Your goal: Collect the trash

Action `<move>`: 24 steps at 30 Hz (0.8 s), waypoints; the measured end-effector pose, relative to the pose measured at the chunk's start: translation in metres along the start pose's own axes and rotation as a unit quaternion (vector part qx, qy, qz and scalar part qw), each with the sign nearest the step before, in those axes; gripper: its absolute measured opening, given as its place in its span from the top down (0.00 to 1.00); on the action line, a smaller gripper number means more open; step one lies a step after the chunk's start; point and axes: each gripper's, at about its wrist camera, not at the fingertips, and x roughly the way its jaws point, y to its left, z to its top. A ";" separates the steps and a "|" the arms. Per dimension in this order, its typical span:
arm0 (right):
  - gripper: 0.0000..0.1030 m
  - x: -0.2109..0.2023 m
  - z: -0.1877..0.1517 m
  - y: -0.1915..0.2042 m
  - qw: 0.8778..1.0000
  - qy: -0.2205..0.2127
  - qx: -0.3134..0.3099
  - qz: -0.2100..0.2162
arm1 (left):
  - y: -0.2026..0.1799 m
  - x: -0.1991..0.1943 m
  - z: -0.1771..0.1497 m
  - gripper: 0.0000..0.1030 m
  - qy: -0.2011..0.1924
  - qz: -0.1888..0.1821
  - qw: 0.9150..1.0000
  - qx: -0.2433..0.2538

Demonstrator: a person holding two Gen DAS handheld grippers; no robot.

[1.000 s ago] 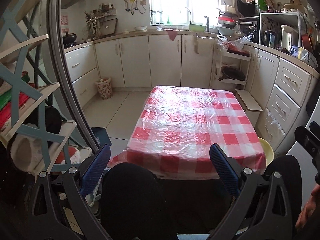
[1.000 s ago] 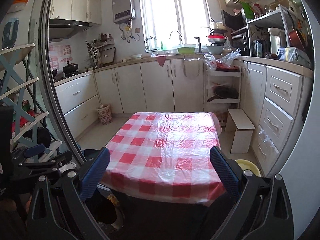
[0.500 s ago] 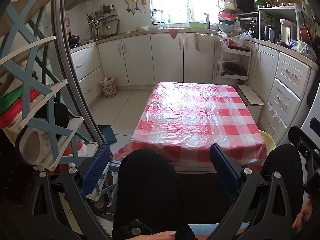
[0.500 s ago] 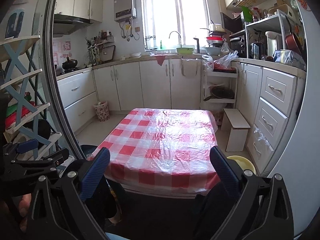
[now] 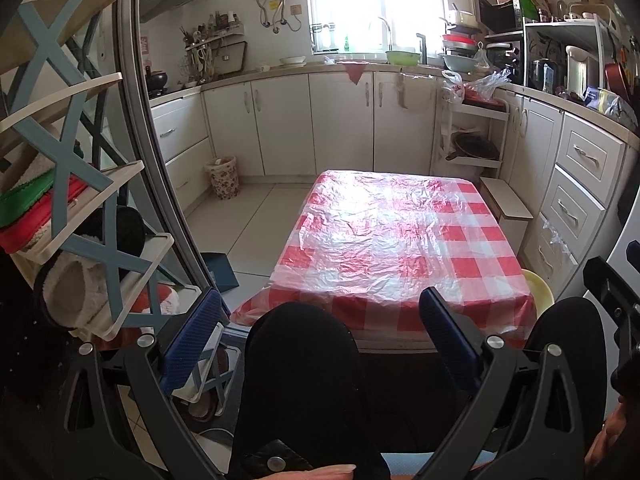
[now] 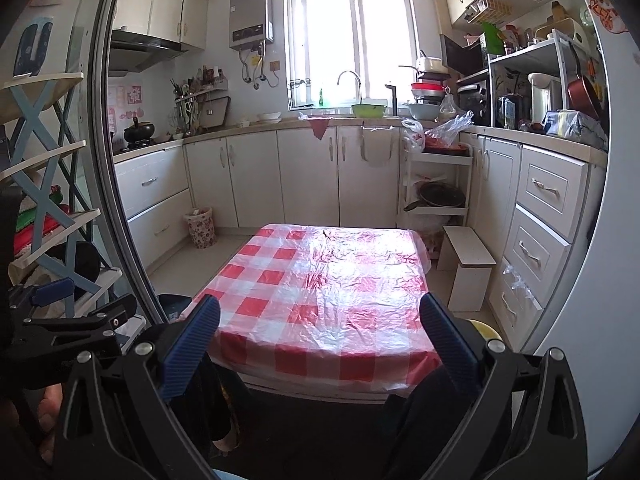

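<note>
A low table with a red and white checked plastic cover [image 5: 396, 240] stands ahead in a kitchen, also in the right wrist view [image 6: 320, 296]. I see no trash on it. A flowered waste basket [image 5: 223, 176] stands on the floor by the back left cabinets, also in the right wrist view [image 6: 200, 226]. My left gripper [image 5: 320, 320] is open and empty, held above the person's dark-clad knees, short of the table's near edge. My right gripper [image 6: 320, 320] is open and empty, also short of the table.
A blue and white shelf rack [image 5: 68, 208] stands close on the left behind a door frame [image 5: 160, 184]. A white step stool [image 6: 468, 264] and a yellow basin [image 5: 538, 288] sit right of the table. White cabinets [image 6: 540, 208] line the walls. The left gripper shows in the right wrist view [image 6: 72, 320].
Both cameras have drawn back and risen a little, so the table looks farther off. The person's knees now fill more of the left wrist view. Both grippers stay open.
</note>
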 end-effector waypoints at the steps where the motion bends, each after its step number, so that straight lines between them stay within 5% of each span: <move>1: 0.07 0.000 -0.001 0.000 1.000 0.001 0.000 -0.001 | 0.000 0.000 0.000 0.07 0.000 0.000 1.000 0.000; 24: 0.07 0.009 -0.004 0.004 1.000 0.018 -0.009 0.001 | 0.006 0.005 -0.002 0.07 0.001 0.003 1.000 -0.002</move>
